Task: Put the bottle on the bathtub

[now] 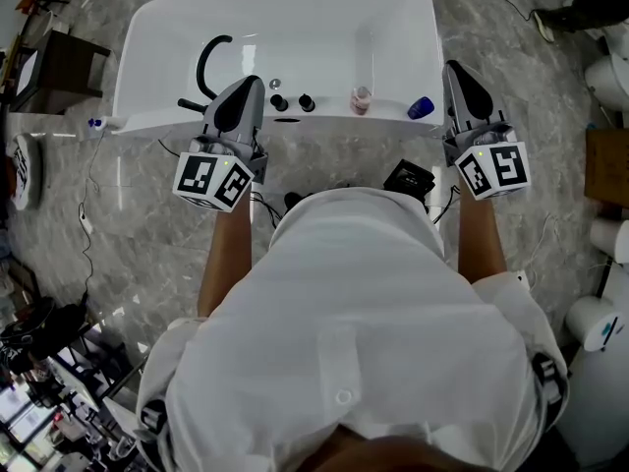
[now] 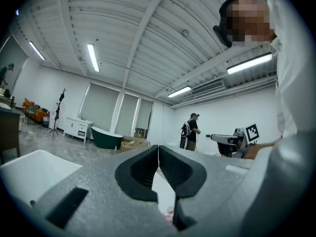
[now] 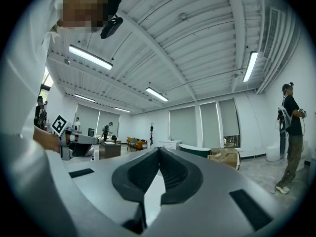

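Nearest the camera, the person's white shirt [image 1: 364, 332] filled the lower part of the head view, with both forearms reaching forward over the grey marbled floor [image 1: 138, 234]. A black device [image 1: 408, 178] lay on the floor just ahead of the shirt. The left gripper [image 1: 253, 81] had its jaws pressed together with nothing between them, as its own view showed at the tips [image 2: 158, 147]. The right gripper [image 1: 453, 68] was likewise closed and empty [image 3: 159, 150].

Both tips reached the near rim of the white bathtub [image 1: 177, 116]. On that rim, between the two grippers, stood the small pinkish bottle [image 1: 361, 99], upright and touched by neither tool. Two black knobs [image 1: 293, 102] sat on the rim to its left and a small blue object [image 1: 421, 108] to its right, near the right gripper. Farther in, a curved black hose [image 1: 207, 59] rose from the rim's left part.
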